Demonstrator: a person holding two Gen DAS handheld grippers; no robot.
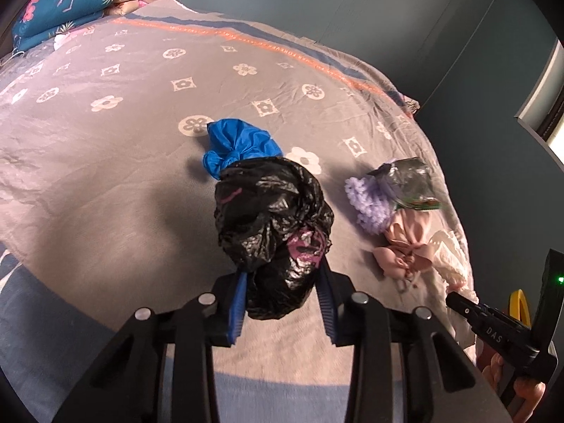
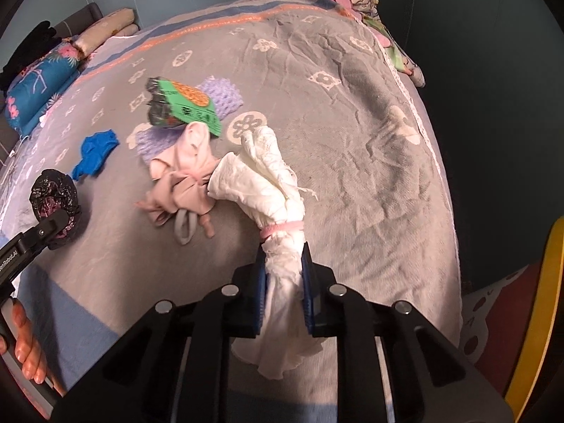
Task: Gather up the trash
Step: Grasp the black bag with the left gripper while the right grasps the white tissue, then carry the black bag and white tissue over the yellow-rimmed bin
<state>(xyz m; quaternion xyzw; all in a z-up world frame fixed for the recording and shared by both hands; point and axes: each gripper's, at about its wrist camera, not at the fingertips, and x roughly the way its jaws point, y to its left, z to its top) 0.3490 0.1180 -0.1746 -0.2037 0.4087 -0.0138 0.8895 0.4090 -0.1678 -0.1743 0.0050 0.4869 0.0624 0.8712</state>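
Mid-pickup, both sides loaded: left gripper (image 1: 282,303) has its jaws clamped on a crumpled black plastic bag (image 1: 273,225), held clear above the bed (image 1: 123,183); right gripper (image 2: 283,282) is pinched on a wad of white tissue (image 2: 268,183) bound with a pink band (image 2: 282,228), its far end close over or touching the cover (can't tell which). Still lying on the bed: blue knotted bag (image 2: 94,151) to the left, well apart from the rest; pink knotted bag (image 2: 183,179) just beside the tissue; green snack wrapper (image 2: 183,105) lying over the purple foam net (image 2: 218,100). Judgement: step in hand is carry-off of the first two pieces, roughly a third done; next move calls for taking both to a bin, and no bin is clearly visible (a yellow rim (image 2: 535,317) at lower right might be one); keep both grips tight, since the tissue tail hangs loose below the pads.
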